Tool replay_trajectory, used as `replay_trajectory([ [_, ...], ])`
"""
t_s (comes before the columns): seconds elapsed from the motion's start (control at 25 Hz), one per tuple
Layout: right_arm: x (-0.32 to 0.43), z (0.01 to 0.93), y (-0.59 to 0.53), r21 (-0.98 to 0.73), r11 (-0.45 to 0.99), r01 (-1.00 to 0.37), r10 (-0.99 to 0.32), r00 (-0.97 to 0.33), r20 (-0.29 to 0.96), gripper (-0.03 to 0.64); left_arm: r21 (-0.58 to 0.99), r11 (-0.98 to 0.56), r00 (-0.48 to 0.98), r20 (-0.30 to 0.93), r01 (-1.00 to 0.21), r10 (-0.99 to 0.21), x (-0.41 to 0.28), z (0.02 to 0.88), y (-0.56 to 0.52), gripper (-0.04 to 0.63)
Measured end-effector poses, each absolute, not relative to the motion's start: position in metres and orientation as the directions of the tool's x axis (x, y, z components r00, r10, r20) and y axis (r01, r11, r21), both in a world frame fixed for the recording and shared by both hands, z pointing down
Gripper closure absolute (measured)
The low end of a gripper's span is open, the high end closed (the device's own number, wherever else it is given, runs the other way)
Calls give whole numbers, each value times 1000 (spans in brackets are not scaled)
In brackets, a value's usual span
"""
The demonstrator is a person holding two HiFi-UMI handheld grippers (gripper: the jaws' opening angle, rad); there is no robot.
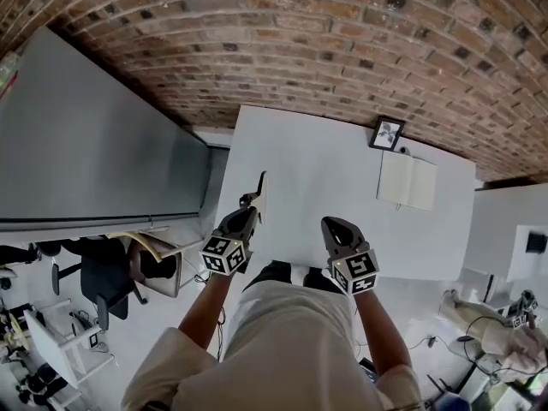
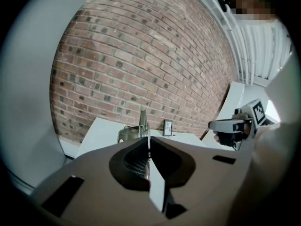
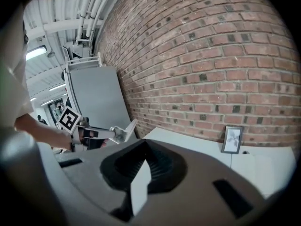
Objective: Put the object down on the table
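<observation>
My left gripper (image 1: 247, 204) is shut on a slim metal tool (image 1: 259, 185) with a narrow blade that sticks out past the jaws, held over the near left edge of the white table (image 1: 325, 174). In the left gripper view the tool (image 2: 139, 126) stands upright beyond the closed jaws. The right gripper view shows that tool (image 3: 121, 131) from the side, in the air. My right gripper (image 1: 333, 224) hovers over the table's near edge, shut, with nothing between its jaws.
A small framed picture (image 1: 387, 133) leans on the brick wall at the table's far side, with an open notebook (image 1: 408, 181) in front of it. A grey cabinet (image 1: 94, 144) stands to the left and an office chair (image 1: 107, 276) below it. Another white table (image 1: 514, 229) is to the right.
</observation>
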State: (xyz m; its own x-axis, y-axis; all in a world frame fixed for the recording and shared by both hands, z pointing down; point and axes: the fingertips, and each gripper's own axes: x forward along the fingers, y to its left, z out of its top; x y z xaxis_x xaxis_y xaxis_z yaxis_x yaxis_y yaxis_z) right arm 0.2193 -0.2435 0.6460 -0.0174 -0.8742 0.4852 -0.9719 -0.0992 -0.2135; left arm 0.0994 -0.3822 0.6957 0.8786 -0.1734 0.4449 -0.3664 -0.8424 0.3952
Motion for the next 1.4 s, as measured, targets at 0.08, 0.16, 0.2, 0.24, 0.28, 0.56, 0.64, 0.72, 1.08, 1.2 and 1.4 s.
replay_trajectory([
  [0.08, 217, 652, -250, -215, -116, -970, -864, -8, 504, 614, 413, -837, 874, 464, -359, -146, 104, 714, -395, 599],
  [0.16, 216, 660, -257, -216, -136, -967, -855, 4, 519, 614, 428, -832, 867, 485, -354, -119, 110, 732, -408, 598],
  [0.2, 216, 663, -259, -216, -145, -966, -852, 11, 524, 614, 434, -830, 862, 495, -352, -107, 113, 741, -414, 598],
  [0.24, 216, 666, -262, -216, -154, -964, -848, 17, 529, 614, 440, -827, 858, 504, -351, -95, 116, 749, -420, 599],
  [0.28, 216, 669, -264, -219, -164, -962, -844, 22, 536, 614, 446, -824, 853, 514, -350, -85, 119, 758, -425, 599],
  [0.56, 211, 692, -271, -240, -216, -946, -810, 36, 586, 614, 460, -815, 803, 595, -351, -10, 135, 822, -450, 599],
  [0.64, 208, 699, -273, -245, -227, -943, -798, 36, 602, 614, 480, -799, 786, 618, -362, 15, 137, 840, -454, 599],
  [0.72, 208, 706, -278, -241, -230, -943, -790, 36, 612, 614, 497, -780, 771, 636, -380, 30, 142, 856, -460, 598],
  [1.08, 199, 725, -297, -270, -236, -933, -753, 0, 658, 614, 549, -705, 726, 684, -449, 70, 153, 903, -480, 598],
  [1.2, 200, 727, -303, -277, -249, -928, -755, 6, 656, 614, 552, -692, 711, 698, -466, 78, 154, 912, -486, 598],
  [1.4, 202, 734, -306, -282, -268, -921, -749, 15, 662, 614, 589, -645, 714, 694, -487, 94, 159, 926, -492, 598],
])
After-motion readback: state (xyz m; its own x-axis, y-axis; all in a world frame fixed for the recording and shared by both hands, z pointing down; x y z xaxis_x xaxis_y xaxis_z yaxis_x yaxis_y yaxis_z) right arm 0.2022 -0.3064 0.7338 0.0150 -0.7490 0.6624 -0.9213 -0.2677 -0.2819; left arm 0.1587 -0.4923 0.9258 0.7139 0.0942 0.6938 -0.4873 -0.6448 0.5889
